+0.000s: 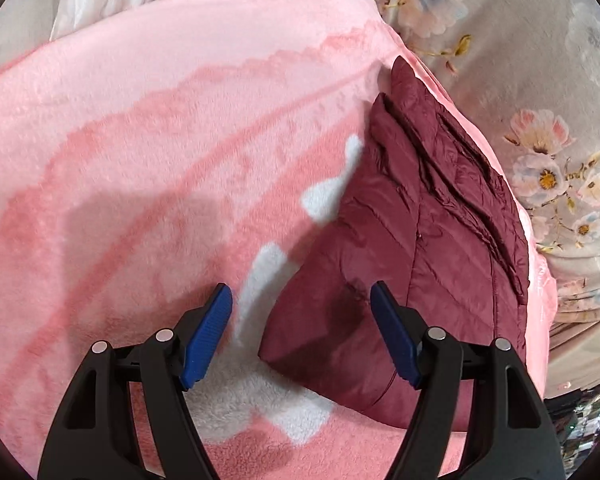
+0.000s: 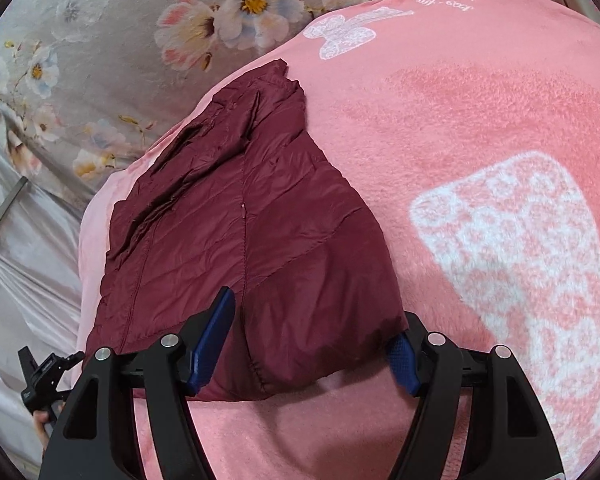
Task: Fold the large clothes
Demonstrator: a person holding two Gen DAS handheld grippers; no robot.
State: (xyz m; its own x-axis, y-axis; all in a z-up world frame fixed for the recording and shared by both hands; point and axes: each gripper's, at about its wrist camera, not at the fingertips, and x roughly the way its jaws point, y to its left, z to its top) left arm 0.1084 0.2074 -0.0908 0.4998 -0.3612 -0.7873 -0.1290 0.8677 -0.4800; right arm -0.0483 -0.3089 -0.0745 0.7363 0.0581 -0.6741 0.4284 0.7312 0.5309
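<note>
Item: folded maroon quilted puffer jacket (image 2: 236, 240), on pink fleece blanket (image 2: 440, 140), near its edge.
My left gripper (image 1: 301, 336) and right gripper (image 2: 314, 344) spread, unpinching, straddling its near corners.

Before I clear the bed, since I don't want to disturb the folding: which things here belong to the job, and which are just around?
In the job: jacket, left hand-held gripper, right hand-held gripper.
Just around: pink blanket, floral sheet.
</note>
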